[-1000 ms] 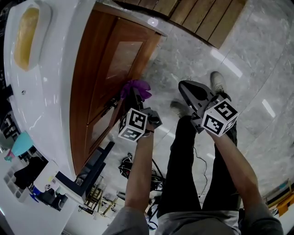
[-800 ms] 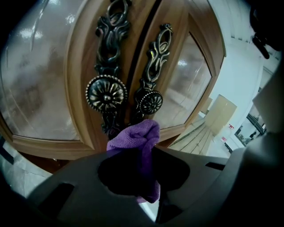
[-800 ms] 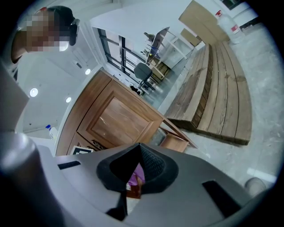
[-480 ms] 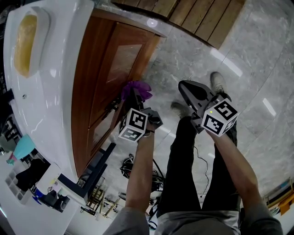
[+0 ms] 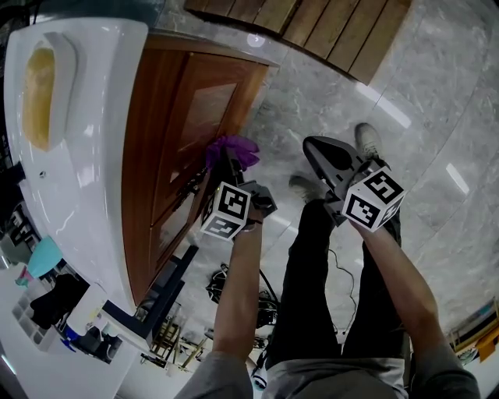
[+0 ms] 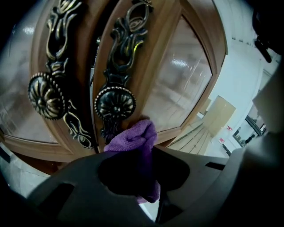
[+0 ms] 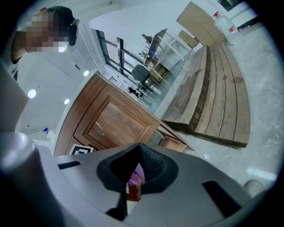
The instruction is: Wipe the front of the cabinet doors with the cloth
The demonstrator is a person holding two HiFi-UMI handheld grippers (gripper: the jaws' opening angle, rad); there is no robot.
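The left gripper has its jaws clamped on a purple microfibre cloth, pressing it against the brown wooden cabinet door just below an ornate dark metal knob. The right gripper is closed and empty.

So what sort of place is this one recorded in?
Likely an indoor showroom or workshop rather than a lived-in home, though that is a guess. A wooden cabinet with ornate metal handles sits under a white countertop. It stands on a polished grey stone floor, with wooden planks lying nearby.
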